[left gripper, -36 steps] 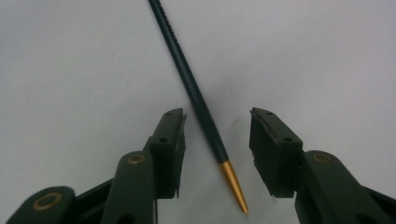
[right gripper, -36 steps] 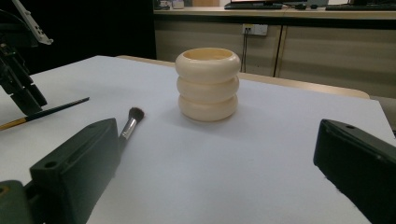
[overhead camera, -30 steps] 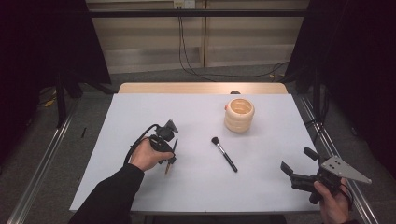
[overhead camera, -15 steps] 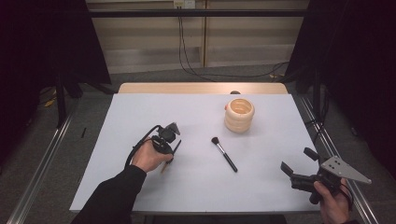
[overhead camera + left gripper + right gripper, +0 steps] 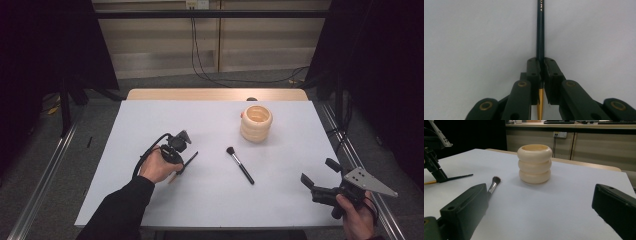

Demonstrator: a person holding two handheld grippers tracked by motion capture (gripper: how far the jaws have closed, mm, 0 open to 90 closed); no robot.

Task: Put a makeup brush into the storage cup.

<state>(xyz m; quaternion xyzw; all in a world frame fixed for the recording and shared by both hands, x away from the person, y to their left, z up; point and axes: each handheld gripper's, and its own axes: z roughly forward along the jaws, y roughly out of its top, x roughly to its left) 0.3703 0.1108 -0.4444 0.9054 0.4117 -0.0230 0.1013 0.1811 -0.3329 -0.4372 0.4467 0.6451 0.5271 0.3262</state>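
- Left gripper: jaws just closed, clamped on thin dark pencil, perhaps a slim brush, on the table, well left of cup.
- Right gripper: jaws wide apart, empty, near-right of cup.
- Brush: flat, just before cup.

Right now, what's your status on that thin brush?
Left hand-held gripper just closed on thin brush, flat on table. Right hand-held gripper open, idle. Makeup brush and cream holder apart, not obstructing.
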